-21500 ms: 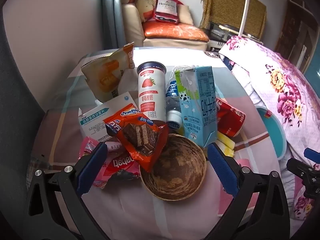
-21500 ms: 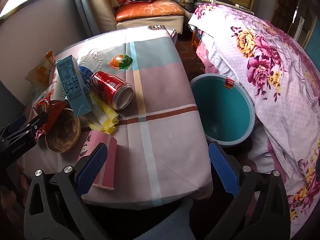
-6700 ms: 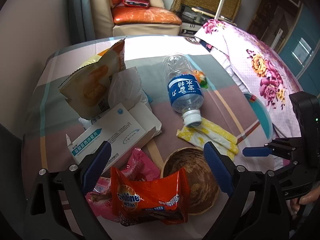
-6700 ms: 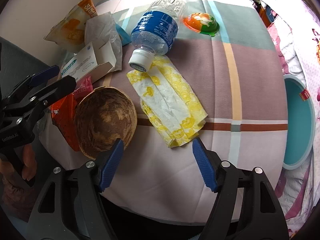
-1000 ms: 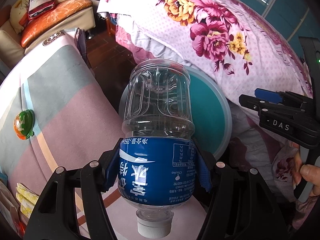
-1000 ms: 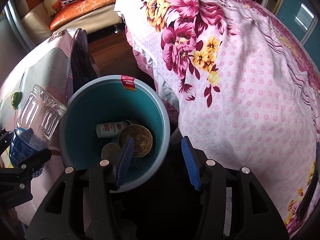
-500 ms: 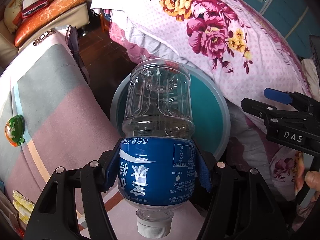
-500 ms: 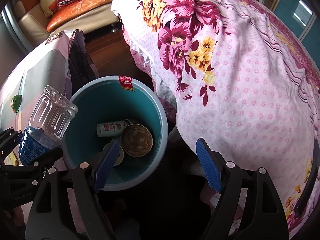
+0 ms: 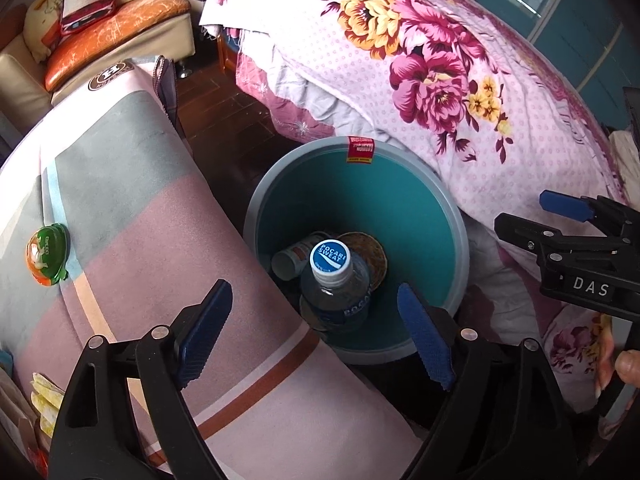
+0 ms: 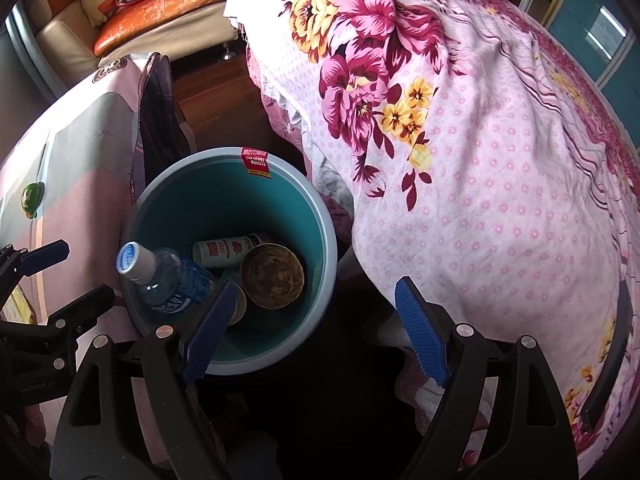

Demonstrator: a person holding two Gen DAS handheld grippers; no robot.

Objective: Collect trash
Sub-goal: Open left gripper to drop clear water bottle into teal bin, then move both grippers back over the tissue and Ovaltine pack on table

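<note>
Open-topped teal bin (image 10: pixel 328 236) wedged between table (image 9: pixel 132 216) on the left and flowered quilt (image 10: pixel 480 160) on the right. Inside, bottle (image 10: pixel 168 276) leaning at near-left wall, bowl (image 10: pixel 272 276) and can (image 10: pixel 224 252) on the bottom. Far-right portion of bin interior free.

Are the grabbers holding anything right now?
No. Both the left gripper and right gripper are open and hold nothing. The bottle is in the bin, cap up.
</note>
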